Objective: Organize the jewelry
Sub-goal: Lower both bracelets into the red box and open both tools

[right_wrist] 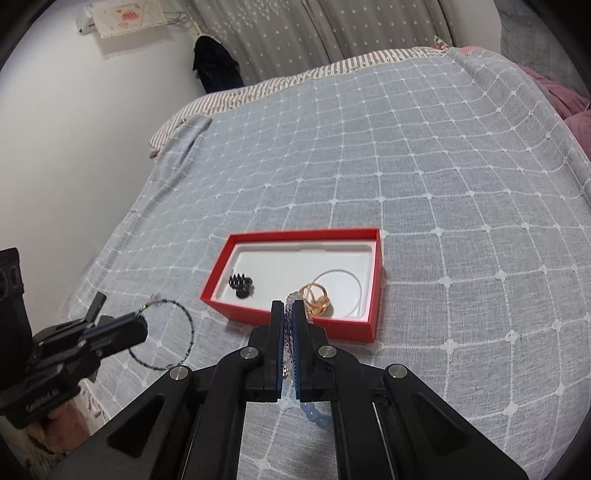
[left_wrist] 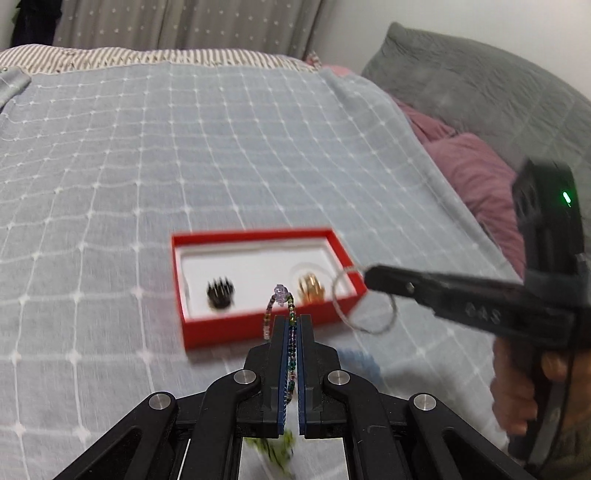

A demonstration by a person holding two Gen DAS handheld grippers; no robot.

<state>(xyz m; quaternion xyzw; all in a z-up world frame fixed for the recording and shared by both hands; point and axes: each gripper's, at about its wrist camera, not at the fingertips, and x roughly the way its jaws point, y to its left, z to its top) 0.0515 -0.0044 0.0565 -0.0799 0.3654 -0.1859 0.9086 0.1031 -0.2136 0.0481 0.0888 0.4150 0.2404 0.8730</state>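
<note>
A red box (left_wrist: pixel 258 330) with a white liner lies on the bed; it also shows in the right wrist view (right_wrist: pixel 295 321). Inside are a black claw clip (left_wrist: pixel 220 292) (right_wrist: pixel 242 285), a gold piece (left_wrist: pixel 311 288) (right_wrist: pixel 317 297) and a thin white ring (right_wrist: pixel 354 291). My left gripper (left_wrist: pixel 293 319) is shut on a multicoloured bead bracelet (left_wrist: pixel 275 301), which hangs left of the box in the right wrist view (right_wrist: pixel 190 328). My right gripper (right_wrist: pixel 289 306) is shut on a pale blue bead bracelet (right_wrist: pixel 314 415); in the left wrist view it (left_wrist: pixel 369 275) holds a clear loop (left_wrist: pixel 364 301) over the box's right end.
The bed is covered by a grey-blue grid-pattern blanket (right_wrist: pixel 406 166). A grey pillow (left_wrist: pixel 480 81) and pink bedding (left_wrist: pixel 476 173) lie to the right. A white wall (right_wrist: pixel 74 129) and curtains (right_wrist: pixel 314 33) stand beyond the bed.
</note>
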